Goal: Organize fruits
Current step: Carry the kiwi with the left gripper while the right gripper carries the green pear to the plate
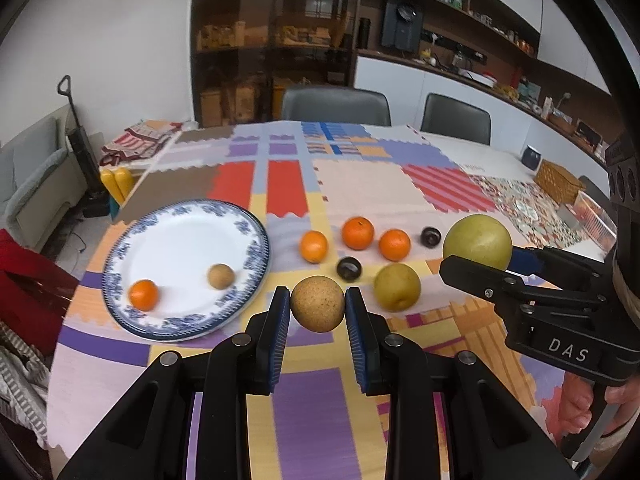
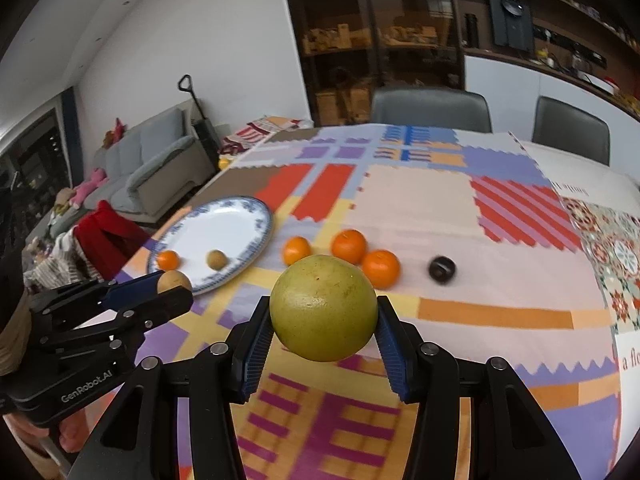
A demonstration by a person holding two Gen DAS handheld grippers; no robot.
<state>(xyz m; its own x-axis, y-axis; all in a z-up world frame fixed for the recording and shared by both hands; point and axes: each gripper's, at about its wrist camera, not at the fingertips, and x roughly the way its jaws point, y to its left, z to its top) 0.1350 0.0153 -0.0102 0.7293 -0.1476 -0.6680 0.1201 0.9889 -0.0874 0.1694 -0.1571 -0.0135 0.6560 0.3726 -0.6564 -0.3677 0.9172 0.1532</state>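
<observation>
My left gripper is shut on a small tan round fruit, held above the table just right of the blue-rimmed white plate. The plate holds an orange and a tan fruit. My right gripper is shut on a large yellow-green pear, held above the table; it also shows in the left wrist view. On the cloth lie three oranges, two dark fruits and another yellow-green pear.
A patchwork tablecloth covers the table. A wicker basket and a dark mug stand at the far right. Two grey chairs stand behind the table. A red cloth hangs left of the table.
</observation>
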